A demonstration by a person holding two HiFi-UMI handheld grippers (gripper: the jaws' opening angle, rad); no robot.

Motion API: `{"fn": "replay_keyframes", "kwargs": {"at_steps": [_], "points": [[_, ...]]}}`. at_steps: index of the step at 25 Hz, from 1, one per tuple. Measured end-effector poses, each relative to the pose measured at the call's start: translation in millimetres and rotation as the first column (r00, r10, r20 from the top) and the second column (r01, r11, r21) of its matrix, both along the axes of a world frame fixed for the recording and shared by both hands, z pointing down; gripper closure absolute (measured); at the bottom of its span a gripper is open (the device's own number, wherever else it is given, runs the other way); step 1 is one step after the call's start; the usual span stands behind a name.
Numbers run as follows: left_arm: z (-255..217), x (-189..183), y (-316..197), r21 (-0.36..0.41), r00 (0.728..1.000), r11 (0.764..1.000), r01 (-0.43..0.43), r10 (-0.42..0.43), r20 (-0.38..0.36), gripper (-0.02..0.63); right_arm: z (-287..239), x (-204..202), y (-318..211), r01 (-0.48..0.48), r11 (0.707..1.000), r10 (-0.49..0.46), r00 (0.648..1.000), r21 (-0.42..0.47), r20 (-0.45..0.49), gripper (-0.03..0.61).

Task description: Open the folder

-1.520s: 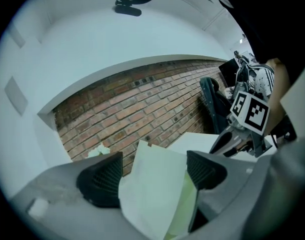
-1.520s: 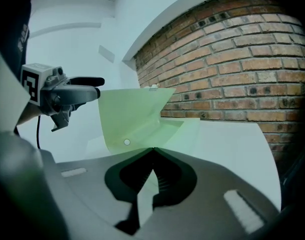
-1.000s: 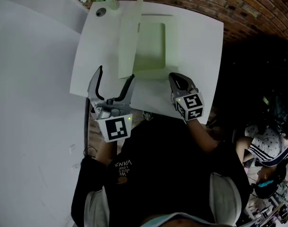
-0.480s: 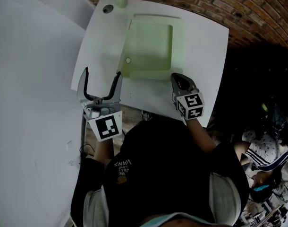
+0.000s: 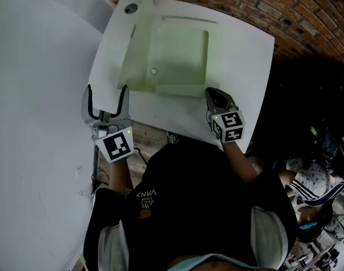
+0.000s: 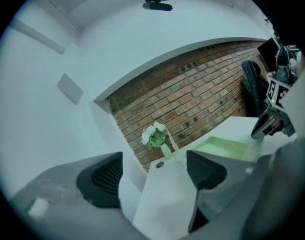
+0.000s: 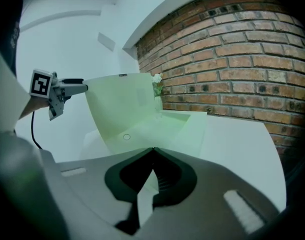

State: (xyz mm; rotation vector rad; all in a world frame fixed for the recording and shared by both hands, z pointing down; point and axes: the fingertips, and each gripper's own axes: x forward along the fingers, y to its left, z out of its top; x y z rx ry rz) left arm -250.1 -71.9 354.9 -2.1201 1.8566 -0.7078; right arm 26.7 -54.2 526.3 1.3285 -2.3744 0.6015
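Note:
A pale green folder (image 5: 177,55) lies open on the white table (image 5: 245,66). Its cover (image 5: 132,58) leans over to the left, and a round snap (image 5: 153,71) shows on the inside. In the right gripper view the cover (image 7: 120,109) stands tilted at the left. My right gripper (image 5: 216,96) is shut on the folder's front edge near its right corner, jaw tips together (image 7: 152,150). My left gripper (image 5: 107,101) hangs open off the table's front left corner, apart from the folder. Nothing lies between its fingers (image 6: 100,179).
A small vase of white flowers (image 6: 153,135) stands at the table's far left corner beside a round hole (image 5: 130,8). A brick wall (image 5: 307,21) runs behind the table, a white wall (image 5: 36,95) along its left. A person sits at lower right (image 5: 316,179).
The folder's cover has swung from upright over to the left. My open left gripper has moved left and back, away from the cover. The right gripper has stayed put.

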Motion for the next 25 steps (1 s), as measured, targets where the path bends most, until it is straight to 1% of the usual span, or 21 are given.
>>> {"fn": "replay_keyframes", "kwargs": {"at_steps": [4,9,13,17,20,25], "points": [[9.8,-17.4,-1.4,-0.021,0.999,0.999,0.045,-0.044,0.025,0.215,-0.4,-1.6,-1.2,0.006,1.000,-0.006,1.000,0.001,-0.002,0.580],[29.4,-31.2,-4.2,-0.070,0.993,0.994,0.081,-0.074,0.094,0.215,-0.4,-3.6,-4.0,0.011,1.000,-0.011,1.000,-0.002,-0.004,0.580],[37.8,-41.3,-9.0,-0.081,0.986,0.990,0.114,-0.103,0.129,0.215,-0.9,-4.8,-5.4,0.016,1.000,-0.016,1.000,-0.005,-0.004,0.580],[47.3,-52.5,-15.5,-0.083,0.981,0.987,0.136,-0.123,0.148,0.215,0.6,-6.0,-6.1,0.019,1.000,-0.019,1.000,-0.008,-0.005,0.580],[62.2,-62.5,-19.9,-0.108,0.975,0.982,0.153,-0.132,0.178,0.215,1.2,-7.2,-7.0,0.024,1.000,-0.024,1.000,-0.009,-0.007,0.580],[85.2,-73.2,-28.7,-0.145,0.971,0.974,0.174,-0.145,0.191,0.215,1.5,-10.2,-9.2,0.030,0.999,-0.030,0.999,-0.013,-0.009,0.580]]}}
